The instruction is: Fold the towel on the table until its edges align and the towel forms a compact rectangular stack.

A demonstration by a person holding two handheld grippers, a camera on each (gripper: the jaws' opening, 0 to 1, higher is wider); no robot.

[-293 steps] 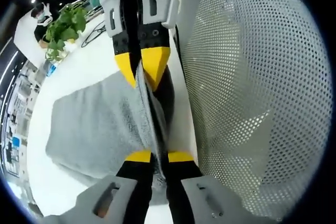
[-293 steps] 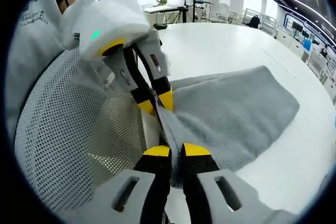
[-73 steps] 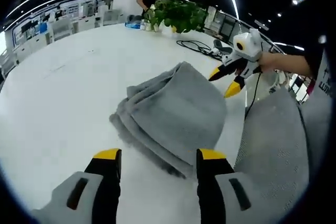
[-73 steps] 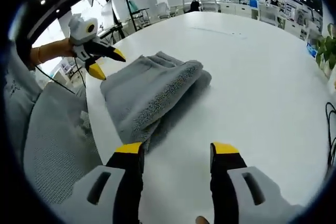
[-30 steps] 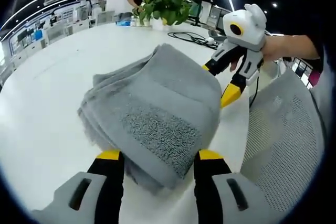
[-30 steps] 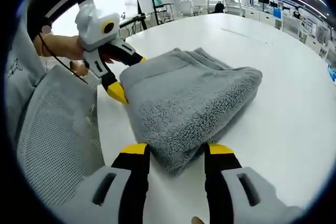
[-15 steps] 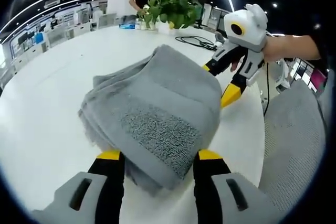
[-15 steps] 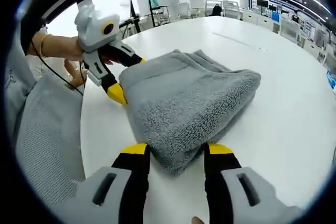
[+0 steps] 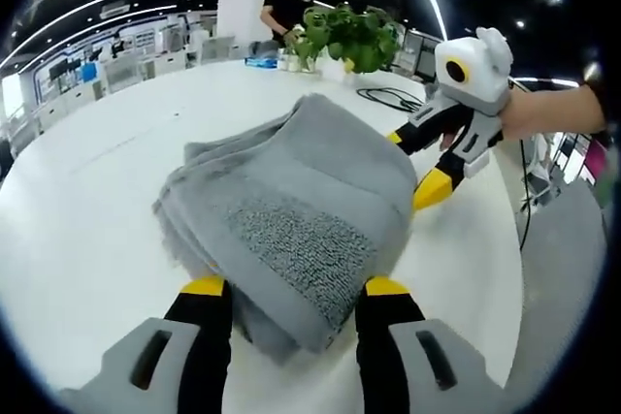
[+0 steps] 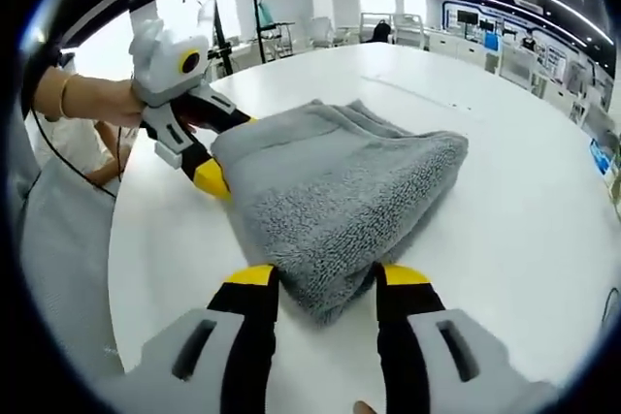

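Folded grey terry towel point(image 9: 296, 196) lies on the white round surface point(image 9: 87, 201). Left gripper point(image 9: 287, 286) and right gripper point(image 10: 317, 275) each straddle a towel end, jaws spread apart.

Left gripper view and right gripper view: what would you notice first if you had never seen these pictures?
First, the thick grey terry towel, folded into a chunky stack in the middle of the round white table. Next, two grippers with yellow-tipped jaws flank it from opposite ends: the left gripper with jaws spread around one end, the right gripper likewise at the other. Behind, a leafy green potted plant stands at the table's far edge.
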